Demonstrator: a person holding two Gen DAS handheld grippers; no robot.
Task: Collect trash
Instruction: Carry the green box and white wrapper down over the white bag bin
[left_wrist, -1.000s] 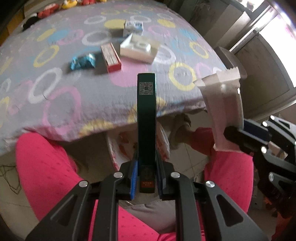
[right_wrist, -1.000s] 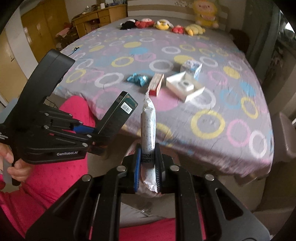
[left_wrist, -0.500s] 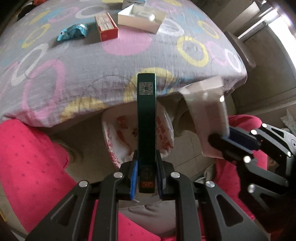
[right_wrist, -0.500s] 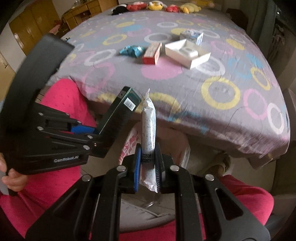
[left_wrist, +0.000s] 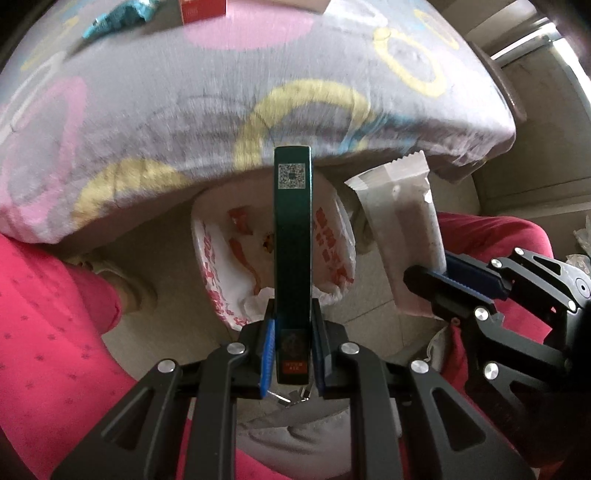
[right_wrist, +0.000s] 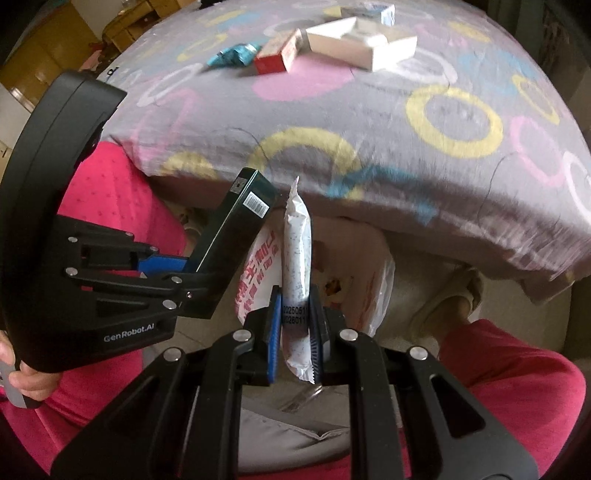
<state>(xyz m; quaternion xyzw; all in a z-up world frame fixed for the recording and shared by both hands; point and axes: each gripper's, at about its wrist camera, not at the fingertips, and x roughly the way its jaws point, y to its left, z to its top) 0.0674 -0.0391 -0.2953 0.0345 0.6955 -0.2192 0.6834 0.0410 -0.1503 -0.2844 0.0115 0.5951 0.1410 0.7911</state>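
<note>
Dark green box (left_wrist: 292, 236) clamped in your left gripper (left_wrist: 291, 354) and the white wrapper (right_wrist: 297, 280) pinched in your right gripper (right_wrist: 297, 339) have both dropped from bed height to just over the bag-lined bin (left_wrist: 221, 258) at frame centre, so release looks near. Bin's bottom hides behind the box; bed (right_wrist: 369, 122) trash is blurred, partly cropped.

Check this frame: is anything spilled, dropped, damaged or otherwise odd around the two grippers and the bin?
Nothing stands out. The left gripper clamps the dark green box squarely, the right gripper clamps the white sachet, both above the bag-lined bin.
</note>
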